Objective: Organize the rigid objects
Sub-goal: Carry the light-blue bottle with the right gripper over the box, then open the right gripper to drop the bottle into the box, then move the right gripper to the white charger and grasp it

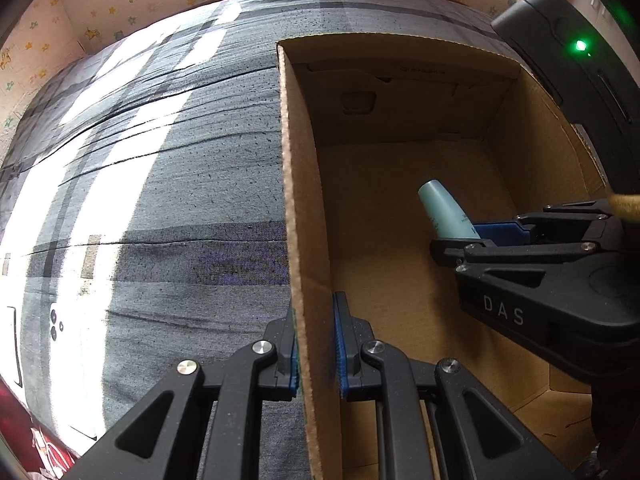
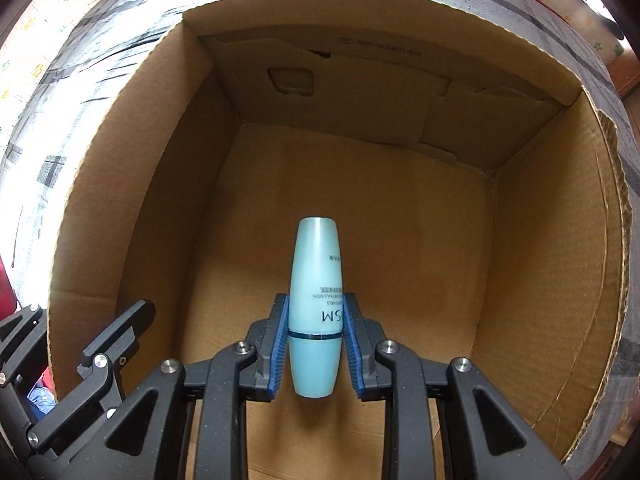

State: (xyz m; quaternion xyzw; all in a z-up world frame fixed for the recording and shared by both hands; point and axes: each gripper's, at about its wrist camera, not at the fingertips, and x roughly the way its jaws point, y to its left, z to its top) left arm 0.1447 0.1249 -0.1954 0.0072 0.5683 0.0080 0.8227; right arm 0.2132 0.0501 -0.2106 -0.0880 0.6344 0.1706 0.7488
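Holding teal bottle [image 2: 316,312] clamped in right gripper [image 2: 317,344] above bare box [image 2: 120,208] floor; left gripper [image 1: 316,344] pinches the box wall. Release pending; nothing packed yet.

a pale teal, smooth plastic bottle [image 2: 316,312] with a dark ring near its cap end and printed lettering hangs inside an open brown cardboard box [image 2: 132,216], above its bare floor, pointing down and away, clear of the walls.

box [image 2: 132,208]: matt corrugated cardboard | bottle [image 2: 316,300]: smooth satin plastic | cloth [image 1: 180,208]: woven grey fabric
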